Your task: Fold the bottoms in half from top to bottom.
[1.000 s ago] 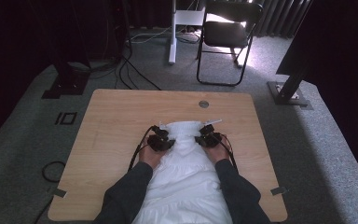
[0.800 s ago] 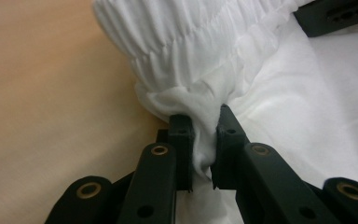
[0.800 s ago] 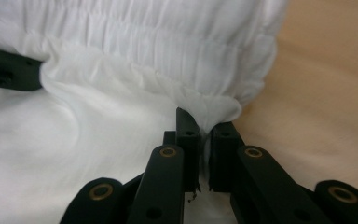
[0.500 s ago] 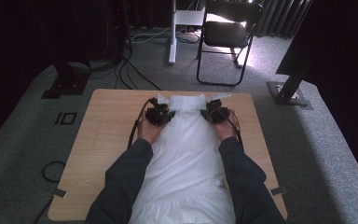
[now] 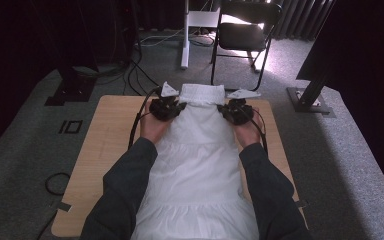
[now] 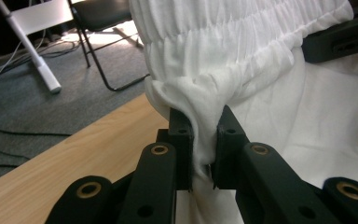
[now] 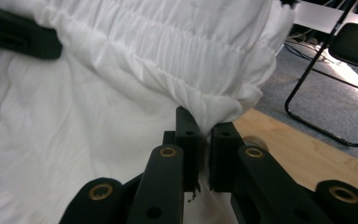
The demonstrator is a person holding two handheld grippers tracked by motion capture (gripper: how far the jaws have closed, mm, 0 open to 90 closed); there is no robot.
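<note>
A white garment (image 5: 197,165) with a gathered elastic waistband (image 5: 201,93) is seen in the middle of the high view, running from the lower edge up to the far edge of the wooden desk (image 5: 107,145), its top band held raised. In the left gripper view, the left tool (image 6: 205,140) is pressed together on a bunched fold just below the band; in the right gripper view, the right tool (image 7: 204,140) is likewise pinched on the band's opposite corner. The step in hand is judged to be a lift and spread of the waistband. It is best done with both grips kept firm, both corners held level, and the cloth drawn taut without twisting. A black chair (image 5: 245,30) is seen beyond the desk at the upper centre, on grey carpet.
</note>
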